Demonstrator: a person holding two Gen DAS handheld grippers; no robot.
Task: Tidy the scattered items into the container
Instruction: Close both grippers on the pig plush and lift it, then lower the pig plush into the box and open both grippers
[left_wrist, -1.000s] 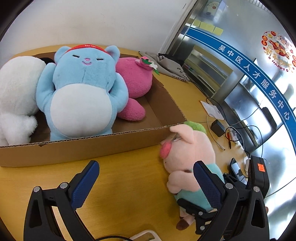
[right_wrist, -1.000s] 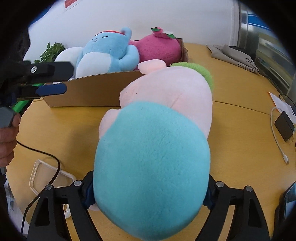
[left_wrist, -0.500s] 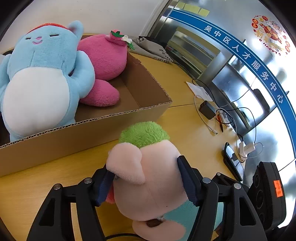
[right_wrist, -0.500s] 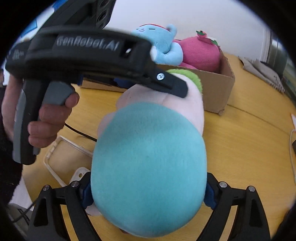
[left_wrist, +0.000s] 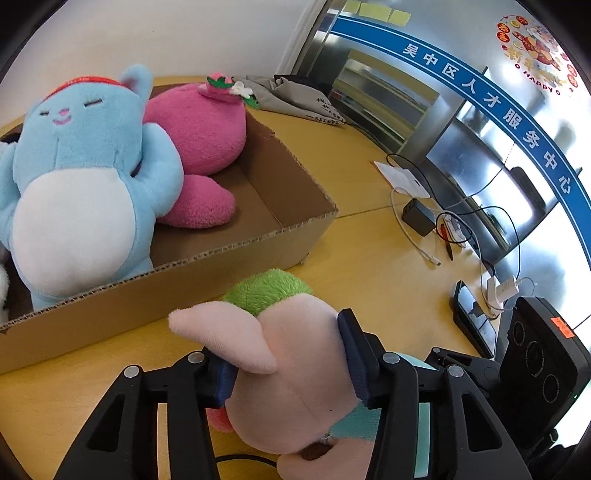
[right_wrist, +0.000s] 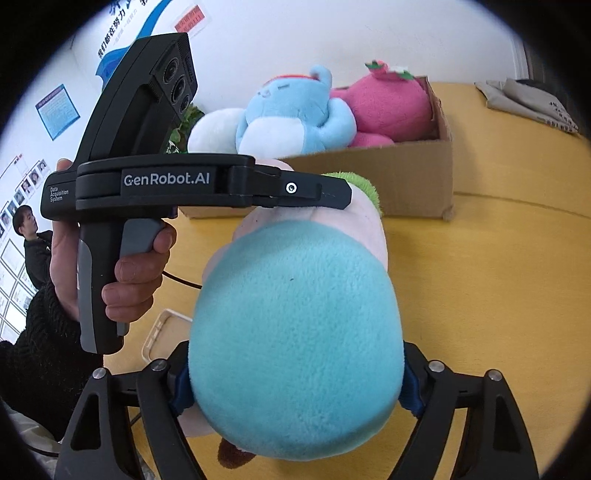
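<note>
left wrist view: the left gripper (left_wrist: 288, 365) pinched the pink head of a pig plush (left_wrist: 291, 398), its blue pads pressed into both cheeks, just in front of the cardboard box (left_wrist: 236, 251) on the yellow table (left_wrist: 369, 243). inside the box lay a blue bear plush (left_wrist: 81, 177) touching a pink plush (left_wrist: 199, 136). right wrist view: the right gripper (right_wrist: 295, 387) squeezed the pig's teal body, and a white plush (right_wrist: 210, 133) showed beside the bear.

2 close fisheye views facing the cardboard box (left_wrist: 258, 240), sharing pig plush (right_wrist: 295, 325)
</note>
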